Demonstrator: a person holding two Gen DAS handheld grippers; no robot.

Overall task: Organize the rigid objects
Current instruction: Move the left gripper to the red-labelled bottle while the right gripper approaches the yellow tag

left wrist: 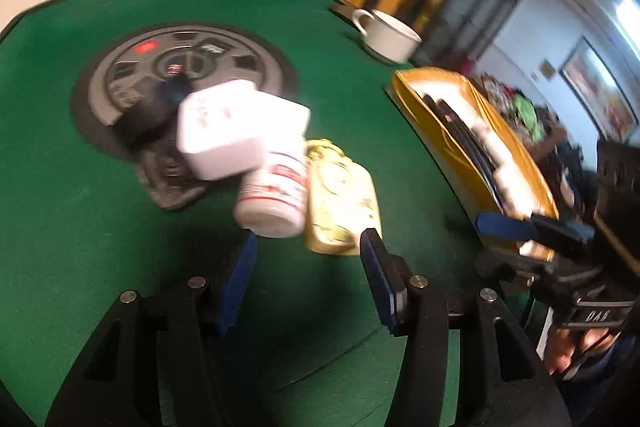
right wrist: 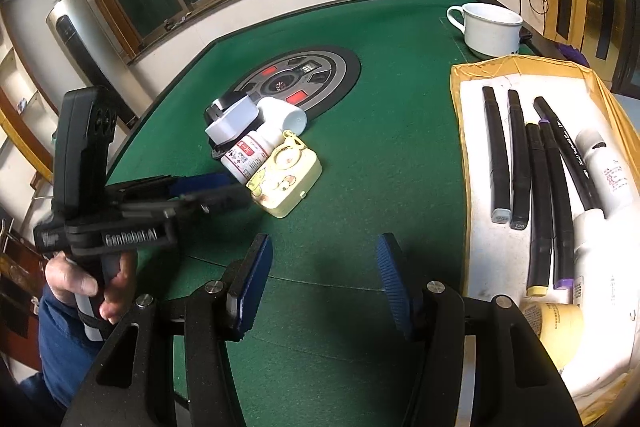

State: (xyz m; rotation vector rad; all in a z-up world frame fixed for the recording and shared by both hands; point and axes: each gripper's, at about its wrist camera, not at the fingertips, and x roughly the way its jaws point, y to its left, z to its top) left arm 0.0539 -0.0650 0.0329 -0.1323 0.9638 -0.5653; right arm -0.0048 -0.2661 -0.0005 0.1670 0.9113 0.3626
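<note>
Left gripper (left wrist: 308, 255) hovers low over the green felt table (left wrist: 60, 167) with its jaws about half apart and nothing between them, pointing straight at a small heap of loose things just ahead. Nearest its tips lie the white pill bottle (left wrist: 272, 195), on its side with its base toward the gripper and its long axis running away from it, and the pale yellow case (left wrist: 340, 203) touching the bottle on the right. Behind them a white box (left wrist: 236, 127) leans over a dark object I can't make out. Right gripper (right wrist: 324, 283) waits further back, also half open and empty, so the left is clearly the nearer one. Off to the right, well clear of the heap, sits the yellow-lined tray (right wrist: 460, 107) with markers (right wrist: 520, 155) laid side by side, and a white cup (right wrist: 490, 29) beyond it. The yellow case crowds the bottle, so a clean grip looks tight.
</note>
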